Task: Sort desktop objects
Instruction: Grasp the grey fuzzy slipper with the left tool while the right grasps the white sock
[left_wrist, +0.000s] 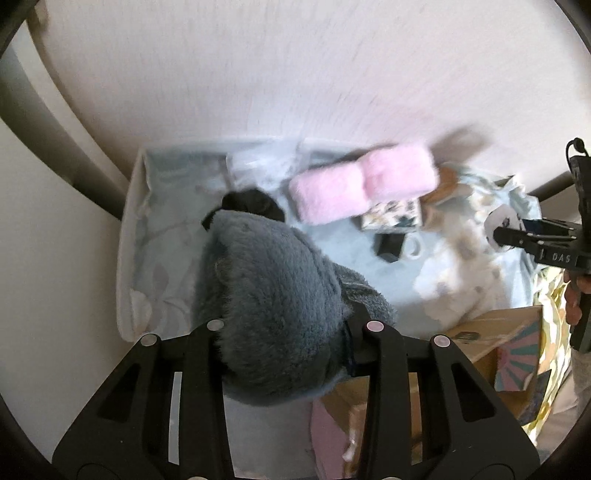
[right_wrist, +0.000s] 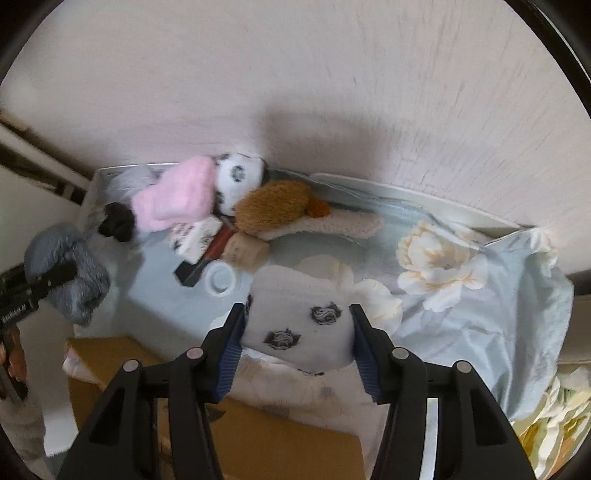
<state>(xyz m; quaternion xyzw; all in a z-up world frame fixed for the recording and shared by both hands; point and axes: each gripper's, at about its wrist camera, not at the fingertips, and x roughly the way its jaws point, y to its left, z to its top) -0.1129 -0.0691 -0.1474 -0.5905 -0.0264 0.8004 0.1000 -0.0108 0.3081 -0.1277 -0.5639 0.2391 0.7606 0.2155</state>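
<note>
**Both grippers loaded above the floral cloth; several items partly hidden**

Nearest the left wrist camera, the left gripper (left_wrist: 291, 328) is clamped on a grey-blue plush item (left_wrist: 266, 295). This plush bulges over the fingers and hides both pads, so contact is judged from the squeezed fabric only. Its far end covers part of a black fuzzy object (left_wrist: 255, 203), whose shape cannot be made out.

Right gripper (right_wrist: 295, 332): jaws pressed on a white sock with dark motifs (right_wrist: 299, 321), 1 blue ribbed pad (right_wrist: 231, 354) on each side of it. The sock's lower edge is cut off behind the fingers. In the left view this gripper shows only at the right margin, with the sock as a small white shape at its tip.

Lying on the pale blue floral cloth (right_wrist: 480, 314), within a shallow white tray (right_wrist: 406, 184) against the wall:
- 1 folded pink fluffy item (right_wrist: 177, 192), blurred in the left view.
- 1 white plush with black spots (right_wrist: 236, 173), partly under the pink one.
- 1 brown furry item (right_wrist: 273, 205) resting on a beige fleece strip (right_wrist: 332, 225).
- 1 patterned card (right_wrist: 195, 236), 1 white ring-shaped cap (right_wrist: 221, 280) and 1 dark flat piece (right_wrist: 188, 273); identity unclear.

Cardboard boxes (right_wrist: 258, 435) sit below the cloth, their contents cut off. A hand (right_wrist: 14, 362) shows only in part at the left edge of the right view.
</note>
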